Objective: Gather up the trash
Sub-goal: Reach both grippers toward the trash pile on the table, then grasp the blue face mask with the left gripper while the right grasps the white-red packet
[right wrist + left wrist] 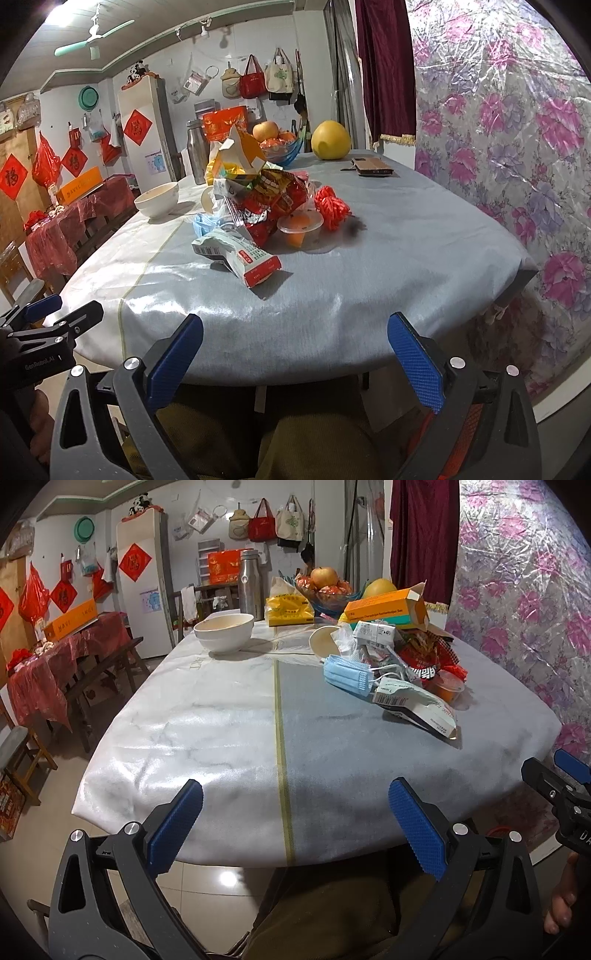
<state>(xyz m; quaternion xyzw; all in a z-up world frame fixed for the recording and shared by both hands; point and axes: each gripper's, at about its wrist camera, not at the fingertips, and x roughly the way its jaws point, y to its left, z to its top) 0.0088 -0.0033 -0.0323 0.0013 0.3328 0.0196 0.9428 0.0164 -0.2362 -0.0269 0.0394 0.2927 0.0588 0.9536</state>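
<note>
Two grippers, both spread wide and holding nothing: left gripper and right gripper, level with the near edge of the table, well short of the trash pile. Heaped on the grey right half of the cloth, near the bowl: blue masks, red snack bag, jelly cup, orange carton (flap open). White packet nearest, long axis slanting, red end toward the near right.
</note>
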